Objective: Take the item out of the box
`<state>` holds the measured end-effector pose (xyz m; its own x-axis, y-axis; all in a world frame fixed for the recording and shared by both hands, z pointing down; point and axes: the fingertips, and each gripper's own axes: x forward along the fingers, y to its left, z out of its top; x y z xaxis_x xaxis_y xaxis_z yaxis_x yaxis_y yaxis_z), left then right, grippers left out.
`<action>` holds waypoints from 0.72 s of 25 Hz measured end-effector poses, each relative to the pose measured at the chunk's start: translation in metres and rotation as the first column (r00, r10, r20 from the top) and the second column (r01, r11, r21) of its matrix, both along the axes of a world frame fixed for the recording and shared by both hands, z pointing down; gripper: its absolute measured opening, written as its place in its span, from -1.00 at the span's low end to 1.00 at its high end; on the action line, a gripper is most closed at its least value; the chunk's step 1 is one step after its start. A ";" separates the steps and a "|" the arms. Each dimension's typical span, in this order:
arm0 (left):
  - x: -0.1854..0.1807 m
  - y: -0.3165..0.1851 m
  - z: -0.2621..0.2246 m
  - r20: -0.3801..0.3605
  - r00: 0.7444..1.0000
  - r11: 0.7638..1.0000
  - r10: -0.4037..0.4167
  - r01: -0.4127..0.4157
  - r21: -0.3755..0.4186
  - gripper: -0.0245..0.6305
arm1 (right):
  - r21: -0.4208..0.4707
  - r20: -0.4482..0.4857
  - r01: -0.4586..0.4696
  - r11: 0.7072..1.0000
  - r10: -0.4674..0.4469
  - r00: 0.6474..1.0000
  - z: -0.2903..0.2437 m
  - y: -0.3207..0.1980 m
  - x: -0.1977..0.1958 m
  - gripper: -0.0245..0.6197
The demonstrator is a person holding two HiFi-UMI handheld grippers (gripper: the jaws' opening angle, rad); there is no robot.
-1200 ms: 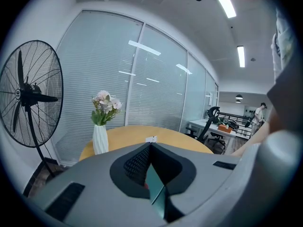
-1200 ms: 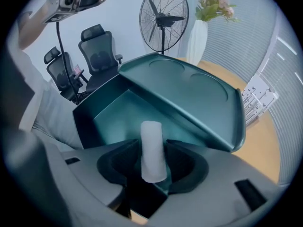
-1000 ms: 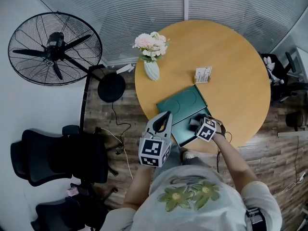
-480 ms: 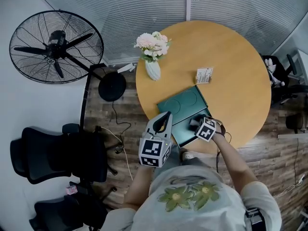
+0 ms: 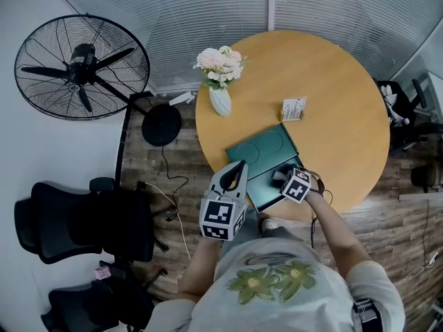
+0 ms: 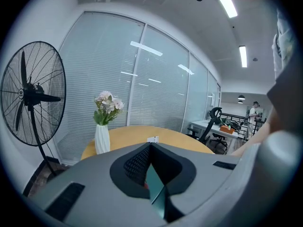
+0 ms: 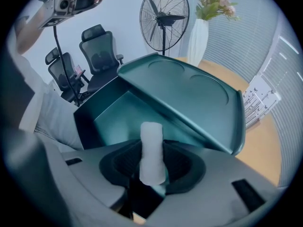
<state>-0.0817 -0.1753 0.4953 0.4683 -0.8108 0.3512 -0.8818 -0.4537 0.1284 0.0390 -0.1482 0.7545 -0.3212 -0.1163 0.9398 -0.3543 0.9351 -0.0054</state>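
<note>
A teal box [image 5: 257, 193] lies open at the near edge of the round wooden table [image 5: 332, 81], its lid [image 5: 263, 146] folded back. My right gripper [image 5: 280, 178] reaches into the box. In the right gripper view its jaws [image 7: 151, 167] are shut on a white cylindrical roll [image 7: 151, 150] that stands upright above the box's floor [image 7: 118, 115], in front of the lid [image 7: 189, 96]. My left gripper [image 5: 239, 167] sits at the box's near left corner. In the left gripper view it [image 6: 154, 183] is shut on a thin teal edge of the box [image 6: 157, 190].
A white vase of flowers [image 5: 219, 81] and a small card stand [image 5: 292, 108] stand further back on the table. A floor fan [image 5: 79, 68] and black office chairs [image 5: 83, 223] are to the left, off the table. The person's body is close below the box.
</note>
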 end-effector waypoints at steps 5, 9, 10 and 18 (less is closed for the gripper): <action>0.001 0.001 -0.002 0.000 1.000 1.000 0.003 -0.003 0.005 -0.89 | 0.005 0.011 -0.004 1.000 0.004 1.000 -0.005 0.000 -0.001 -0.46; 0.001 0.001 -0.002 0.000 1.000 1.000 0.005 -0.005 0.008 -0.89 | 0.010 0.024 -0.006 1.000 0.006 1.000 -0.010 0.000 -0.002 -0.47; 0.002 0.001 -0.003 0.000 1.000 1.000 0.005 -0.005 0.008 -0.89 | 0.013 0.027 -0.006 1.000 0.006 1.000 -0.012 0.000 -0.002 -0.47; 0.003 0.002 -0.005 0.001 1.000 1.000 0.009 -0.009 0.013 -0.89 | 0.035 0.069 -0.020 0.999 0.017 0.997 -0.029 -0.001 -0.004 -0.47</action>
<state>-0.0787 -0.1732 0.4904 0.4756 -0.8107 0.3413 -0.8776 -0.4635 0.1221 0.0354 -0.1490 0.7251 -0.3826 -0.1557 0.9107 -0.3717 0.9284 0.0026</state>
